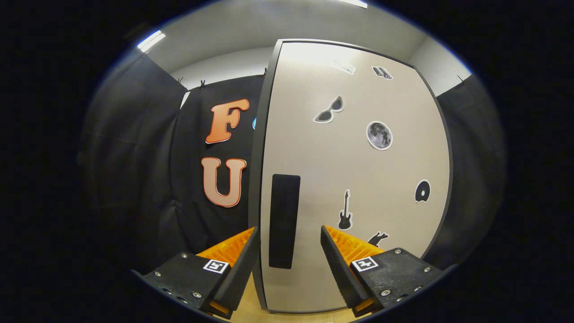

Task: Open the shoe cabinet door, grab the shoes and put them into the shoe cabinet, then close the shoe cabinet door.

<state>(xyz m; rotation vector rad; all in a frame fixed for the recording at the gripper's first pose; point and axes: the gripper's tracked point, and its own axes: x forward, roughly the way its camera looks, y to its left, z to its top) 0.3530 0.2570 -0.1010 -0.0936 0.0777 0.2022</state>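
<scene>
The shoe cabinet door (358, 179) is a tall pale panel with a dark rim, standing close in front of me and dotted with small stickers. Its handle (284, 220) is a dark upright rectangle near the door's left edge. My gripper (289, 235) is open, its two fingers apart on either side of the handle's lower half. The left fingertip (249, 240) sits at the door's left edge, the right fingertip (329, 237) lies over the door's face. Whether the tips touch the door I cannot tell. Nothing is held.
Black booth cloth (134, 157) hangs to the left of the cabinet and beyond its right side. A strip of light wooden floor (251, 309) shows below the door, between the fingers. White wall and ceiling lights are above.
</scene>
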